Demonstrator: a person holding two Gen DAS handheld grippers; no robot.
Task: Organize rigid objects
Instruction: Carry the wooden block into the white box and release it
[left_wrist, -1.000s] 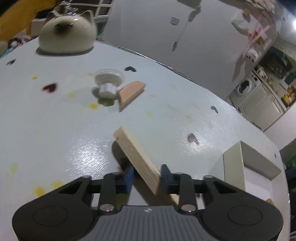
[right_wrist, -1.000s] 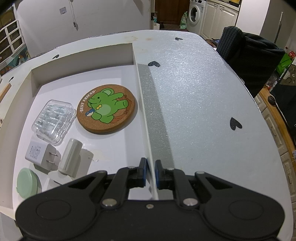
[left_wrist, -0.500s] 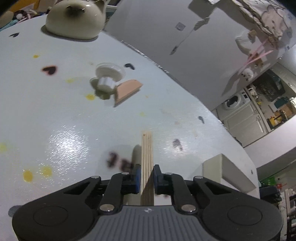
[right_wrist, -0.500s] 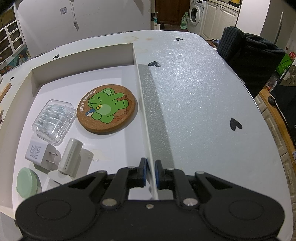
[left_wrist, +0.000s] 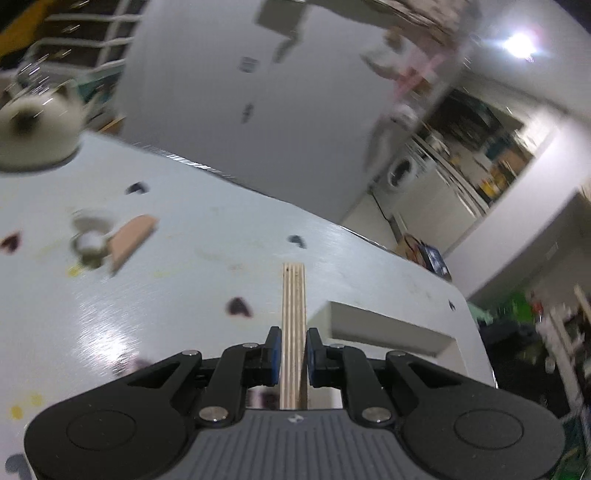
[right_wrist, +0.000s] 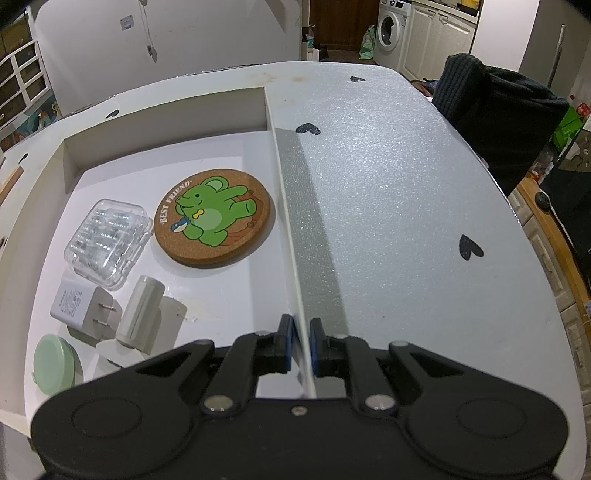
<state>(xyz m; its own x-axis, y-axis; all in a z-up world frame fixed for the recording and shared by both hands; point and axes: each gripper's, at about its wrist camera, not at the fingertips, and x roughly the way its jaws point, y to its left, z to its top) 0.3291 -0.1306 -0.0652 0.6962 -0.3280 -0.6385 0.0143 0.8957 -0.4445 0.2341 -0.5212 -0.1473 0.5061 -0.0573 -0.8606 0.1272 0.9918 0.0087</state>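
My left gripper (left_wrist: 293, 343) is shut on a light plywood strip (left_wrist: 293, 314), held edge-on above the pale table and pointing forward. Beyond it to the right lies the white tray (left_wrist: 388, 325). In the right wrist view my right gripper (right_wrist: 300, 343) is shut on the tray's thin right wall (right_wrist: 288, 221). Inside the tray lie a cork coaster with a green bear (right_wrist: 214, 218), a clear plastic case (right_wrist: 107, 240), a white charger plug (right_wrist: 79, 308), a white cylinder (right_wrist: 140, 315) and a green round lid (right_wrist: 53, 363).
On the table to the left lie a pink wedge (left_wrist: 129, 240) and a white knob piece (left_wrist: 88, 236); a cream cat-shaped pot (left_wrist: 37, 125) stands at the far left. A black garment (right_wrist: 495, 118) hangs past the table's right edge.
The left gripper closed on the plywood strip, which turned edge-on, and lifted it off the table while swinging right toward the tray. The right gripper has not moved.
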